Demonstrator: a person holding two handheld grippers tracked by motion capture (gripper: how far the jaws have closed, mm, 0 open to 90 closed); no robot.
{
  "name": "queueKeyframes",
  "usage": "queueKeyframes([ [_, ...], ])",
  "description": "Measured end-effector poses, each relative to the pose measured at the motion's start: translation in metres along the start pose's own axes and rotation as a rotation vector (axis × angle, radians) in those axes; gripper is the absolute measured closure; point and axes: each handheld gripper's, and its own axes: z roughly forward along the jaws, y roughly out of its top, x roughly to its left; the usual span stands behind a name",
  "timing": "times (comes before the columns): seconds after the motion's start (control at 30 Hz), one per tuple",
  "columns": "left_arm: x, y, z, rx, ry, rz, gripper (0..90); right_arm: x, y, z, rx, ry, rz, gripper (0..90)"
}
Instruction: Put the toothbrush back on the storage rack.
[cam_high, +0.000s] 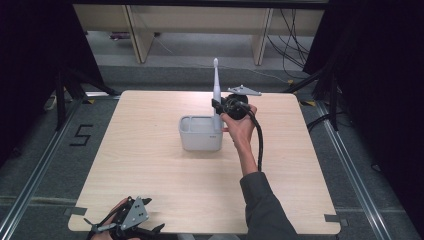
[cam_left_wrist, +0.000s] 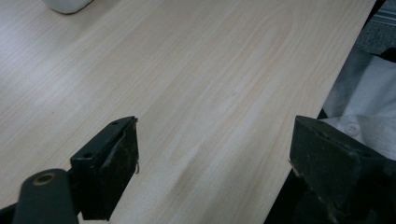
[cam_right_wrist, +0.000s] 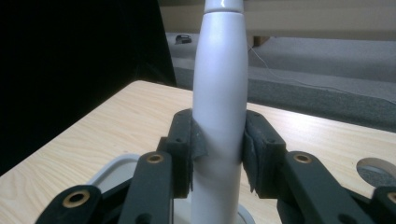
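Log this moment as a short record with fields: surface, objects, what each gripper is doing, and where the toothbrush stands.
surface: light wooden table
objects: electric toothbrush, upright; white holder near the table's middle
right gripper: shut on the toothbrush handle, pads on both sides
toothbrush position: lower end at the holder's right compartment; whether it is seated cannot be told
left gripper: open, holding nothing, low at the table's near left edge
hands: right hand beside the holder

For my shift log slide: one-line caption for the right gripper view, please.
Right gripper clamps the upright electric toothbrush by its white handle, over the holder on the wooden table.
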Motion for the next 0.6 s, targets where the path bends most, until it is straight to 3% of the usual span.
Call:
queueKeyframes([
  [0.1,0.001,-0.001,-0.001,0.032,0.001,0.016,15.2,-0.001,-0.004,0.002,0.012,-0.006,0.006,66.3],
  [0.2,0.001,0.0,0.0,0.01,0.003,0.009,15.2,-0.003,-0.007,0.003,0.014,-0.002,0.005,66.3],
  [0.27,0.001,0.0,-0.001,0.028,0.0,0.013,15.3,-0.002,-0.009,0.003,0.024,-0.012,0.002,66.3],
  [0.3,-0.001,-0.001,0.0,0.024,-0.002,-0.005,15.2,-0.002,-0.01,0.003,0.024,-0.011,-0.003,66.2],
  [0.33,0.0,-0.001,0.0,0.022,-0.001,0.004,15.2,-0.004,-0.01,0.003,0.026,-0.015,-0.024,66.3],
  [0.37,0.001,0.0,-0.002,0.037,0.002,0.024,15.2,-0.003,-0.012,0.003,0.033,-0.011,-0.004,66.3],
  [0.43,0.0,0.0,0.0,0.009,0.003,0.009,15.2,-0.003,-0.014,0.003,0.044,-0.015,-0.025,66.3],
  [0.53,-0.001,-0.001,0.001,0.019,-0.007,0.0,15.2,-0.004,-0.017,0.004,0.056,-0.025,-0.036,66.3],
  [0.6,0.001,0.0,-0.002,0.033,0.003,0.02,15.2,-0.005,-0.02,0.005,0.059,-0.021,-0.045,66.3],
])
